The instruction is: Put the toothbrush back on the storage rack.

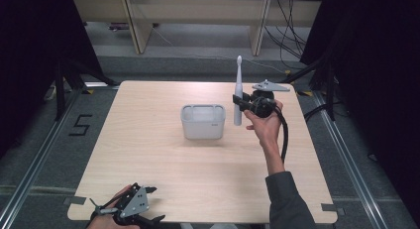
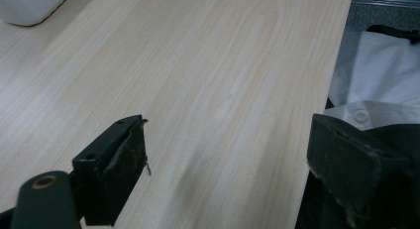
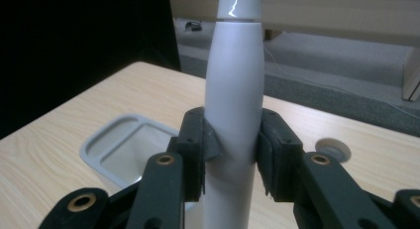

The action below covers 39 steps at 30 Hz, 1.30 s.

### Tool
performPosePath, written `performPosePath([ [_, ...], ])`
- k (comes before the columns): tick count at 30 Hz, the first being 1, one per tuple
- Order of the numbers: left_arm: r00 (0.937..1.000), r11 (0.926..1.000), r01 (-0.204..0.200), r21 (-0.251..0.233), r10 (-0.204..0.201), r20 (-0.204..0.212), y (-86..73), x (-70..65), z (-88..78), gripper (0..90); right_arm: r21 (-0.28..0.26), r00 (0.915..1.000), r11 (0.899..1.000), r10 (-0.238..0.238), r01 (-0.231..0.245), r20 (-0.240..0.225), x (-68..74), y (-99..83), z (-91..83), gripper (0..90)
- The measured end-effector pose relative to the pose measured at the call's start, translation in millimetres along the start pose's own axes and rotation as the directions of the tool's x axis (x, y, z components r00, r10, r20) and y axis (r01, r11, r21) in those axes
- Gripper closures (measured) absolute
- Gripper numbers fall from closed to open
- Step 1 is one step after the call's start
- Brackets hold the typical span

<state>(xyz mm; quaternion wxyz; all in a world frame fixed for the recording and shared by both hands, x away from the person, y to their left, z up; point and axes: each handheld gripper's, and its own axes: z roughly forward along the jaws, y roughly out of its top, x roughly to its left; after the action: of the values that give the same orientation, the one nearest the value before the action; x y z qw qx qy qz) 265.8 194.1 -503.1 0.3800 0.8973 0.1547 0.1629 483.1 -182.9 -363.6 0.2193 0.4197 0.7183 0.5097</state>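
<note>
Right gripper (image 1: 241,102) pinched the electric toothbrush (image 1: 238,90) upright, carried at the bin's (image 1: 203,121) three o'clock; next: lower it in. Left gripper (image 1: 130,205) stood spread.

One toothbrush (image 1: 238,90), one bin (image 1: 203,121).

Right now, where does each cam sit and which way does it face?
High view: above the near edge, facing forward and down on the table; both hands, right sleeve.
Left gripper view: on the left gripper, facing across bare wood; open jaws.
Right gripper view: on the right gripper, clamping the upright electric toothbrush.
Shared: the white bin.
</note>
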Motion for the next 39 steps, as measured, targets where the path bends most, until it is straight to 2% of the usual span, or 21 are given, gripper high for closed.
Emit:
performPosePath([
  [1,1.0000,1.0000,0.000,-0.001,0.000,0.004,0.0,-0.1,-0.3,14.8,-0.022,1.0000,1.000,0.003,-0.003,0.001,2.1,1.5,1.2,66.6],
  [5,0.9999,1.0000,0.000,0.001,0.000,0.015,0.0,0.2,-0.2,14.9,-0.035,0.9999,0.999,0.010,-0.010,-0.014,6.8,6.9,4.4,66.6],
  [9,1.0000,1.0000,0.002,-0.008,-0.002,0.008,-0.2,-0.4,-0.1,14.9,-0.053,0.9997,0.999,-0.006,0.005,-0.024,11.1,13.7,8.9,66.6],
  [14,0.9998,1.0000,0.005,0.007,-0.006,0.020,0.9,-0.6,-1.4,14.9,-0.067,0.9995,0.998,0.002,-0.004,-0.032,18.0,19.9,16.9,66.5],
  [16,0.9999,1.0000,-0.002,0.004,0.002,0.016,0.4,0.6,-1.0,14.9,-0.065,0.9994,0.998,0.013,-0.015,-0.030,20.3,21.2,19.8,66.6],
  [17,0.9999,1.0000,0.001,0.001,-0.001,0.012,0.4,0.2,-1.1,14.8,-0.061,0.9995,0.998,-0.006,0.004,-0.030,20.1,21.9,22.0,66.5],
  [19,0.9998,1.0000,0.005,0.006,-0.005,0.020,1.0,-0.5,-1.7,14.9,-0.066,0.9994,0.998,0.012,-0.014,-0.031,23.2,22.1,26.2,66.5],
  [20,0.9998,1.0000,0.004,0.005,-0.004,0.020,1.0,-0.4,-1.7,14.9,-0.069,0.9994,0.998,0.000,-0.003,-0.035,23.2,22.6,28.7,66.5],
  [21,0.9998,1.0000,0.006,-0.004,-0.006,0.016,0.5,-0.5,-1.1,14.9,-0.063,0.9992,0.998,0.017,-0.019,-0.036,25.0,22.8,29.8,66.5],
  [22,0.9999,1.0000,-0.002,0.008,0.002,0.014,0.9,0.7,-1.7,14.9,-0.068,0.9994,0.998,0.009,-0.011,-0.035,25.6,23.0,31.9,66.6],
  [24,0.9999,1.0000,0.001,-0.003,-0.001,0.011,0.6,-0.3,-1.6,14.9,-0.071,0.9993,0.997,0.009,-0.012,-0.036,26.4,22.3,36.4,66.5],
  [26,0.9998,1.0000,-0.001,0.002,0.001,0.018,0.7,0.2,-1.6,14.9,-0.065,0.9993,0.998,0.002,-0.004,-0.037,26.6,21.8,40.3,66.5],
  [28,0.9999,1.0000,-0.003,0.009,0.003,0.012,1.3,0.7,-2.5,14.8,-0.060,0.9992,0.998,0.008,-0.010,-0.038,25.1,20.3,44.3,66.5],
  [29,0.9998,0.9999,0.006,-0.012,-0.006,0.016,0.8,-0.2,-1.3,14.8,-0.058,0.9995,0.998,0.009,-0.011,-0.030,24.0,19.1,46.6,66.5],
  [33,1.0000,1.0000,-0.004,-0.001,0.004,0.007,0.5,1.1,-1.1,14.8,-0.045,0.9993,0.999,0.028,-0.029,-0.023,24.2,17.8,50.8,66.5],
  [35,0.9998,0.9999,0.006,-0.009,-0.005,0.018,0.7,-0.4,-1.2,14.8,-0.053,0.9998,0.998,0.016,-0.016,-0.014,23.8,16.9,52.7,66.5],
  [37,0.9998,0.9999,-0.009,0.008,0.009,0.017,0.9,0.7,-2.0,14.9,-0.048,0.9996,0.999,0.025,-0.026,-0.014,24.7,16.6,53.5,66.5],
  [38,0.9999,1.0000,0.002,-0.003,-0.001,0.013,0.6,-0.2,-1.6,14.9,-0.046,0.9998,0.999,0.020,-0.020,-0.005,24.7,16.1,54.0,66.5],
  [39,0.9999,0.9999,-0.012,0.006,0.012,0.011,0.8,1.3,-1.7,14.8,-0.048,1.0000,0.999,-0.001,0.001,-0.003,23.3,15.5,55.3,66.5],
])
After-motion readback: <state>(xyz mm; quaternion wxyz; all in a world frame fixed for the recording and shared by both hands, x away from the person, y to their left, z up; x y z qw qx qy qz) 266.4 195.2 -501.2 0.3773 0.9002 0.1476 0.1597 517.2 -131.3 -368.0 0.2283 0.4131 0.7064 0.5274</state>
